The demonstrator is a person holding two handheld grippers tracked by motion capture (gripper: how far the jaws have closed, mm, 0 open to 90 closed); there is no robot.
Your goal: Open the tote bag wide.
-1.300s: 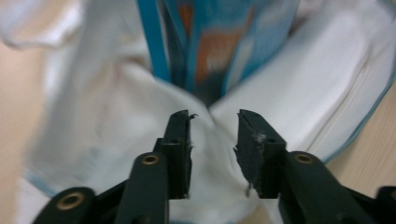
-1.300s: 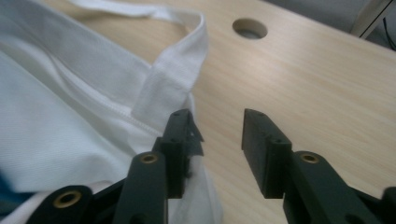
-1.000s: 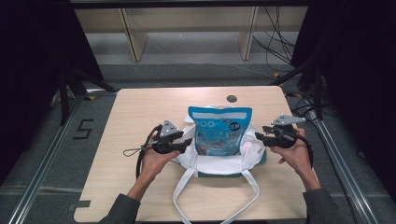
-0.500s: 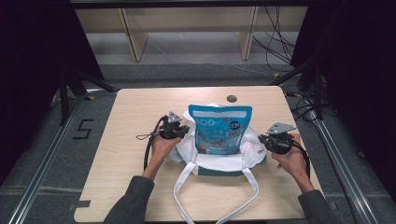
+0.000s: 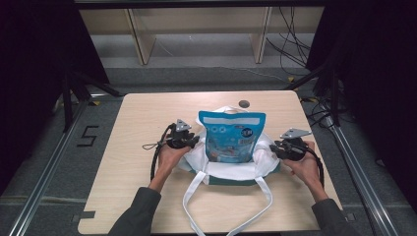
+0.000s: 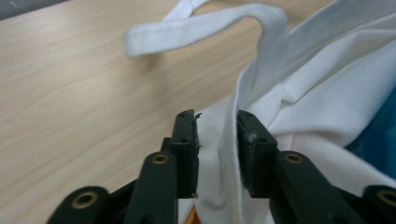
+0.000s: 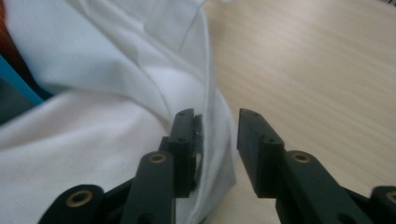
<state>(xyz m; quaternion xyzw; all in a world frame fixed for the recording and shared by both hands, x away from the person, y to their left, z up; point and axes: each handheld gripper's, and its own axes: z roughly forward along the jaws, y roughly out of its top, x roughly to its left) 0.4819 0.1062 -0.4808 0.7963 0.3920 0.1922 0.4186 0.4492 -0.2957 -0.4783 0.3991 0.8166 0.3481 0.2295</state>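
A white tote bag (image 5: 231, 169) lies open on the wooden table (image 5: 137, 123), with a blue snack pouch (image 5: 231, 137) standing upright in it. My left gripper (image 5: 195, 141) is at the bag's left rim and my right gripper (image 5: 272, 149) at its right rim. In the left gripper view the jaws (image 6: 217, 140) have just been opening; the bag's hem (image 6: 233, 116) runs loosely between them. In the right gripper view the jaws (image 7: 219, 135) have also just been opening, and a fold of white fabric (image 7: 210, 116) lies against the left pad with a gap on the right.
The bag's two long white straps (image 5: 192, 196) trail toward the table's near edge, one looping above the wood (image 6: 196, 30). A small dark round spot (image 5: 244, 103) sits on the table behind the pouch. Bare wood lies on either side of the bag.
The left gripper has shifted slightly toward the far side of the bag's left rim. The right gripper has dropped a little at the right rim. The pouch stays upright.
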